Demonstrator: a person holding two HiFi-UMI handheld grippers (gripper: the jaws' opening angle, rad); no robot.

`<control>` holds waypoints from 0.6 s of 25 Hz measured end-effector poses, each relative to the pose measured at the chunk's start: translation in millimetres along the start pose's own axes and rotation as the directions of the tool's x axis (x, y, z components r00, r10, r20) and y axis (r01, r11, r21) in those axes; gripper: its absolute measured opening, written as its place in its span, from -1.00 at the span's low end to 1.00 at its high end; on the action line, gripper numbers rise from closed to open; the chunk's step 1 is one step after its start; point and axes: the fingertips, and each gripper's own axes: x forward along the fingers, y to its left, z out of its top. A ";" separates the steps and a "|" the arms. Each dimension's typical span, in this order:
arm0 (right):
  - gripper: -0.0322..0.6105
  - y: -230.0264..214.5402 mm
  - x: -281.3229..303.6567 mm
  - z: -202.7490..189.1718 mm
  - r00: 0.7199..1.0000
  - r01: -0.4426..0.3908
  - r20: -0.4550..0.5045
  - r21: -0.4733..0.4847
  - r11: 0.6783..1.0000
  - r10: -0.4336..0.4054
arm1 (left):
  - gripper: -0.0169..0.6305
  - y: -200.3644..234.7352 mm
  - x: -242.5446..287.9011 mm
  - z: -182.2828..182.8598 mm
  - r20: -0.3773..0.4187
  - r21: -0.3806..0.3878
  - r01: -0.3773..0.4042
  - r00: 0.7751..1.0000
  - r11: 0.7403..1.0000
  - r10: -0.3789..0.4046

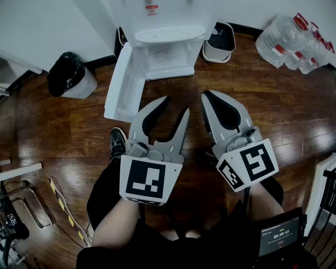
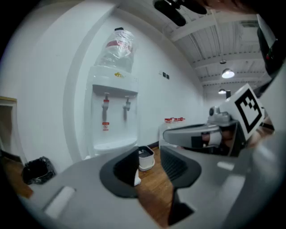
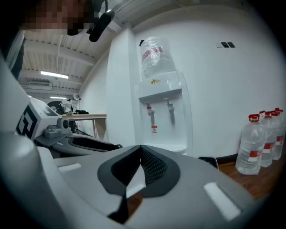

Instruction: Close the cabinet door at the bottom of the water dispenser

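left gripper [image 1: 177, 105] parted, empty; right gripper [image 1: 208, 97] closed, both aimed near level at dispenser [image 1: 168, 37]. door [image 1: 123, 84] open, bin [image 1: 71, 73] seemingly clear beside.

At top centre stood the water dispenser [image 1: 168, 34], its cabinet door [image 1: 125, 84] swung open leftward; below, the left claw [image 1: 176, 105] gaped, the right claw [image 1: 208, 95] sat closed.

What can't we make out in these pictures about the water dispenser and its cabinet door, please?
- Head view: the water dispenser loses its upper part to the top edge.
- Left gripper view: the left gripper hides nearly all of the cabinet door.
- Right gripper view: the right gripper does likewise.
- Red label: print too small to read.
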 end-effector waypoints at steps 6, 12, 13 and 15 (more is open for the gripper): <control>-0.89 -2.9 0.5 0.8 1.000 -0.004 -0.015 -0.012 1.000 0.004 | -0.48 19.1 -0.9 -8.4 -0.024 0.079 -0.044 0.999 0.996 0.046; -0.89 0.1 21.3 -1.4 0.999 -0.036 -0.036 -0.028 0.999 0.035 | -0.55 80.6 -9.9 -51.9 -0.100 0.046 -0.145 0.984 0.988 0.149; -0.89 1.3 26.9 -3.8 0.998 -0.043 -0.042 -0.028 0.999 0.042 | -0.55 87.3 -11.5 -56.7 -0.112 0.039 -0.151 0.982 0.988 0.155; -0.89 4.6 39.2 -8.7 0.997 -0.060 -0.058 -0.020 0.998 0.058 | -0.55 100.8 -14.4 -62.5 -0.141 0.069 -0.166 0.975 0.984 0.174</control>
